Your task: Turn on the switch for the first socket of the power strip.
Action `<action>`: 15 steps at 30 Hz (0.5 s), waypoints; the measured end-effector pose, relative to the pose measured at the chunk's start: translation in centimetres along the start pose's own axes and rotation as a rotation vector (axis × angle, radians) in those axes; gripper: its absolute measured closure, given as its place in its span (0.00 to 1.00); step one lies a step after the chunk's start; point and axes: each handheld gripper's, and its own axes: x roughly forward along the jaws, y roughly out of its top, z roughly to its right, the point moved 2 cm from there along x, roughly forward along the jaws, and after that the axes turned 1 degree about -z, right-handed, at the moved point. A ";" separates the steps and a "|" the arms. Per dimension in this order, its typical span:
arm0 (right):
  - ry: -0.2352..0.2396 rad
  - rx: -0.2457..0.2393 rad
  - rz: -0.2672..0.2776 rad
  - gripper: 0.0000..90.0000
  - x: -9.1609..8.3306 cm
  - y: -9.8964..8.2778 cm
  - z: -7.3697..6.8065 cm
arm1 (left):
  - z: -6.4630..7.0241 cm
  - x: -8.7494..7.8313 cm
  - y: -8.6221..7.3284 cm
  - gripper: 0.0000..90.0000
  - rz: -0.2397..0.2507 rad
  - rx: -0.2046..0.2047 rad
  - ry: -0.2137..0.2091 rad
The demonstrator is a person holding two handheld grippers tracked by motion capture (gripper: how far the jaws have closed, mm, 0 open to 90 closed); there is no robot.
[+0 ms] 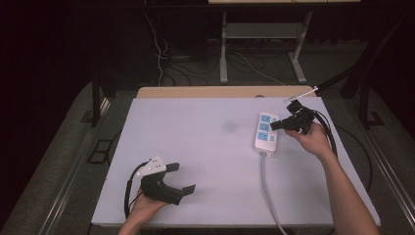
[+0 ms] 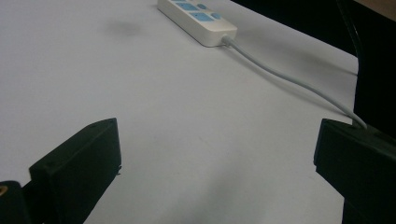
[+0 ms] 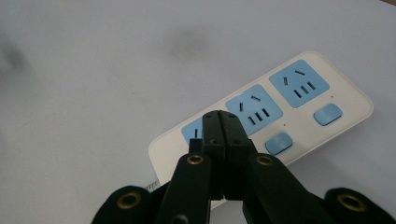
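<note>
Overall light: white table (image 1: pixel 195 147) evenly lit from above; room beyond it falls off to near black.
Shadows: soft, faint; a blurred grey smudge on the sheet left of the power strip (image 1: pixel 266 132); a pale shadow runs alongside its cable (image 2: pixel 285 77).
Glare: none strong; strip's white casing slightly washed out.
Focus: left gripper (image 2: pixel 215 172) jaws soft-edged up close; right gripper (image 3: pixel 226 140) jaws fairly crisp, sockets readable.
Noise: high view grainy, low detail in the dark floor.
</note>
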 end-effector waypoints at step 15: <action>0.006 0.044 -0.040 0.99 1.4 -1.3 1.2 | -0.1 0.0 0.0 0.00 -0.003 0.003 0.001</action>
